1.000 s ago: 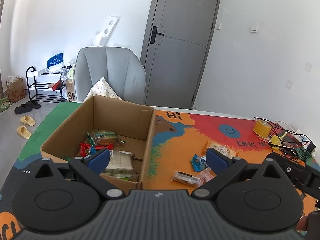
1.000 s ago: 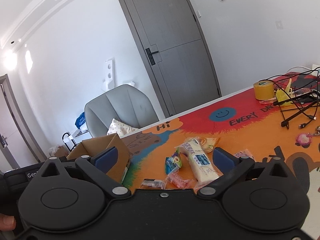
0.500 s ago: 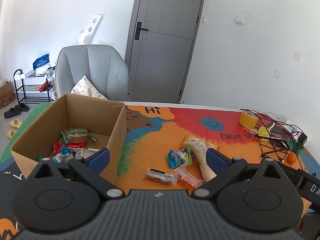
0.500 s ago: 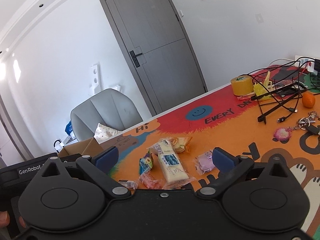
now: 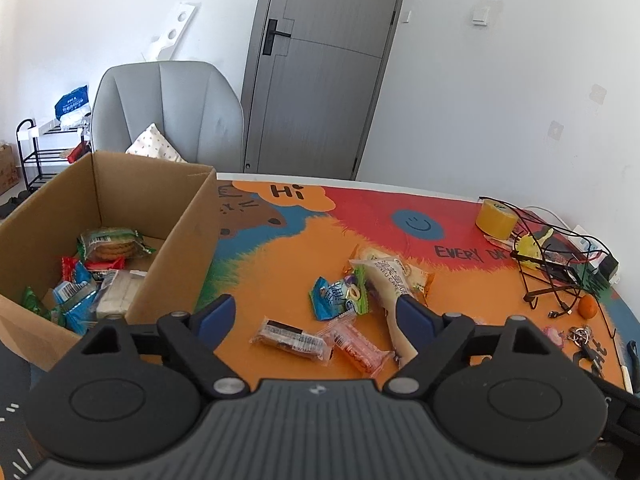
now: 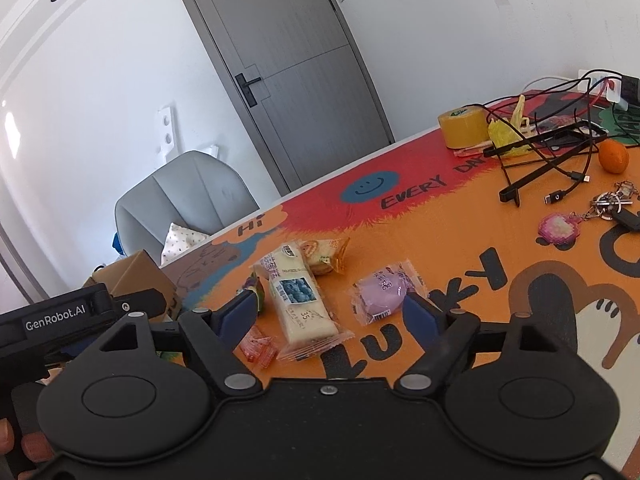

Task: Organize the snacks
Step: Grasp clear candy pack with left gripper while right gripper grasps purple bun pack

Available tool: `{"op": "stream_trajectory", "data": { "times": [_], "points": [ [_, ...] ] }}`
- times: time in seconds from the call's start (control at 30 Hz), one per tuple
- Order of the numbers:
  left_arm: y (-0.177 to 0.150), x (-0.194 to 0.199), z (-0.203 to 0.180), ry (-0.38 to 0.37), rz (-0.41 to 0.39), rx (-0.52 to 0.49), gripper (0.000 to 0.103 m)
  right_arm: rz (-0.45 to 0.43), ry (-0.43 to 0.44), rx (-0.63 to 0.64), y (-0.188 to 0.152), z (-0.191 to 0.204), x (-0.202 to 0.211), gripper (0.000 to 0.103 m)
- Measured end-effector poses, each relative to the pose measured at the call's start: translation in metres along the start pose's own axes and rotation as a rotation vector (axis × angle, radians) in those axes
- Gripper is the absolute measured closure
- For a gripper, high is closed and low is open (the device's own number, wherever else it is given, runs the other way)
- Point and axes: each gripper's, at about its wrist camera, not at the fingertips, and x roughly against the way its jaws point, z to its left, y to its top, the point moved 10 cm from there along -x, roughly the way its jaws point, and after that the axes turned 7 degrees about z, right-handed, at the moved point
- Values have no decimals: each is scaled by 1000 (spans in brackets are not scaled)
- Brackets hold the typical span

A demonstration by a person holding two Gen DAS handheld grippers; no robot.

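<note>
Loose snacks lie on the orange mat. In the left wrist view my left gripper (image 5: 314,317) hovers low over a dark bar packet (image 5: 290,340) and a pink packet (image 5: 356,348). Its jaws are closing with nothing pressed between the pads. A blue-green packet (image 5: 340,294) and a long white bread packet (image 5: 386,280) lie just beyond. In the right wrist view my right gripper (image 6: 330,314) is also closing, with the long white bread packet (image 6: 298,296) and a purple packet (image 6: 384,292) lying between and ahead of its fingers, untouched. The cardboard box (image 5: 192,216) on the left holds several snacks.
A yellow tape roll (image 5: 496,220), tangled black cables (image 5: 560,268), a small orange (image 6: 614,156) and keys with a pink charm (image 6: 560,228) fill the right side of the mat. A cookie packet (image 6: 324,254) lies behind the bread. A grey chair (image 5: 168,112) stands behind the box.
Both views have swung right and sunk toward the loose snacks. The box has slid to the left edge of the left wrist view. Both pairs of jaws stand narrower than before.
</note>
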Motion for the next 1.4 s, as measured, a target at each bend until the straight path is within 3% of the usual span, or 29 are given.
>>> {"op": "stream_trajectory", "data": {
  "times": [0.13,0.53,0.83,1.17,1.2,1.3,1.4],
  "points": [
    [-4,-16,4,13,32,30,35,8,-21,-24,3,-12,-13,27],
    [-9,-51,11,100,64,54,45,14,-59,-17,12,-26,-41,28],
    [-13,-74,16,185,97,61,45,32,-61,-12,13,-32,-58,28],
    [-30,-74,19,180,149,42,46,57,-111,61,10,-23,-71,27],
    [-30,-74,20,182,145,34,51,64,-119,73,8,-21,-73,29],
    [-30,-72,23,189,142,24,80,95,-116,74,1,-19,-76,57],
    [-30,-69,24,160,152,40,87,86,-109,59,-1,-18,-70,66]
  ]
}}
